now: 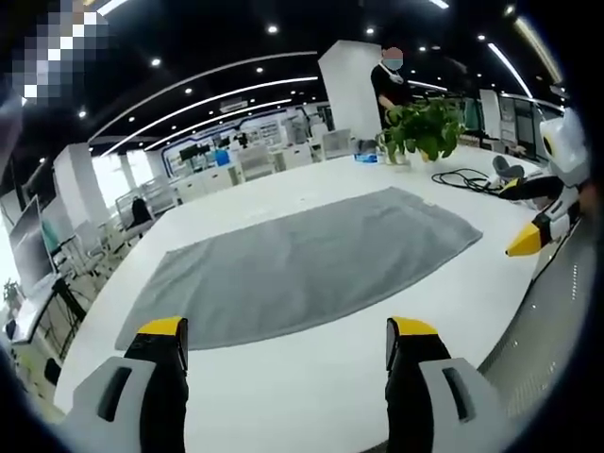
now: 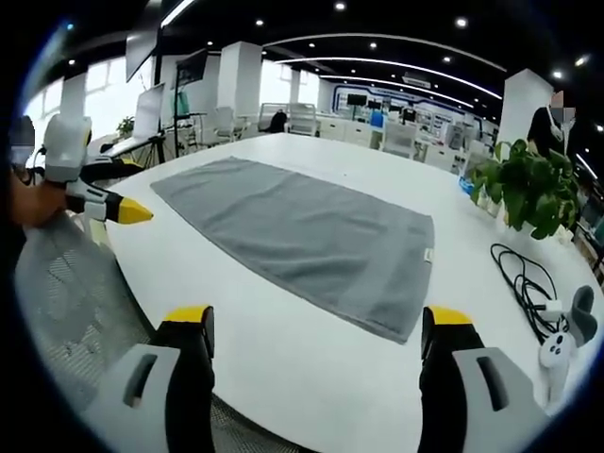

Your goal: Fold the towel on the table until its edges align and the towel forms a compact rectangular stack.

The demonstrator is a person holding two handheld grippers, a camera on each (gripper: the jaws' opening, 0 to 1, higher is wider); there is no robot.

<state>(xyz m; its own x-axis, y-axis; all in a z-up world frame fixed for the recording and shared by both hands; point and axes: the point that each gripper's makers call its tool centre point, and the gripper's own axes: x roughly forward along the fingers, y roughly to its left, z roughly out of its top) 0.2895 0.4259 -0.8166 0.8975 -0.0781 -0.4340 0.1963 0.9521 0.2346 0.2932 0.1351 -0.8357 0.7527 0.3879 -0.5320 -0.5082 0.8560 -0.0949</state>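
White tabletop (image 1: 311, 396) underneath, stretching ahead of both hand-held grippers

Grey towel (image 1: 302, 260) flat and unfolded straight ahead of the left hand-held gripper (image 1: 287, 344), long axis running across its line of sight; seen from the right hand-held gripper (image 2: 318, 330), long axis slanting away to the far left, near short edge (image 2: 423, 283) just ahead

Each positioned by its own end of the towel, neither touching it

Potted plant (image 2: 524, 189) and black cable (image 2: 524, 274) off beyond the right hand-held gripper's right jaw

Both sets of jaws spread wide, holding nothing

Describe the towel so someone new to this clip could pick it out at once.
Start at the big white table. Spread flat across its middle lies the grey towel, unfolded. It is the one wide cloth there; the potted plant and black cable sit beyond its short edge.
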